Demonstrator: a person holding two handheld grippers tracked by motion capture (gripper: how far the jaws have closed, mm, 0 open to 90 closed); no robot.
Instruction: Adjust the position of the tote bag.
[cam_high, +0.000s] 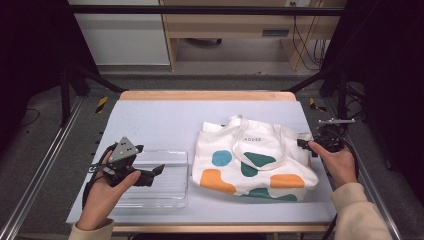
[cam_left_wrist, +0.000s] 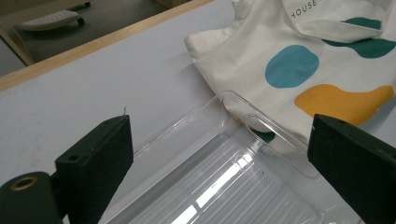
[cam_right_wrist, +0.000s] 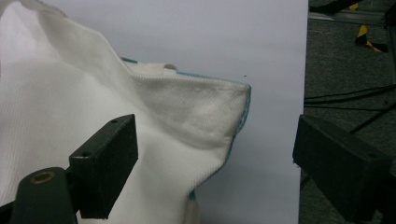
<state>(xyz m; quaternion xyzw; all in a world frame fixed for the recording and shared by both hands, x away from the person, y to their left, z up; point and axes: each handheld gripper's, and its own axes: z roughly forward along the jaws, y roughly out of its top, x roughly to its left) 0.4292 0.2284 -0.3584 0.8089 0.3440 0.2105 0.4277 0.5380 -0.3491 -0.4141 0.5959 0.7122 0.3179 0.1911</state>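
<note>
A white cloth tote bag (cam_high: 255, 160) with blue, teal and orange blobs lies flat on the right half of the table. Its blue and orange blobs show in the left gripper view (cam_left_wrist: 303, 51). A clear ribbed plastic tray (cam_high: 170, 199) lies left of it, one corner touching the bag. My left gripper (cam_high: 156, 174) hovers over the tray (cam_left_wrist: 224, 177), open (cam_left_wrist: 219, 154) with nothing in it. My right gripper (cam_high: 305, 145) sits at the bag's right edge. It is open (cam_right_wrist: 215, 154), and the bag's upper corner (cam_right_wrist: 205, 112) lies between its jaws without being pinched.
The pale grey table top (cam_high: 160, 120) has a wooden strip (cam_high: 205, 95) along its far edge. Metal frame rails (cam_high: 40, 170) run down both sides. Cables (cam_right_wrist: 350, 98) lie on the dark floor just past the table's right edge.
</note>
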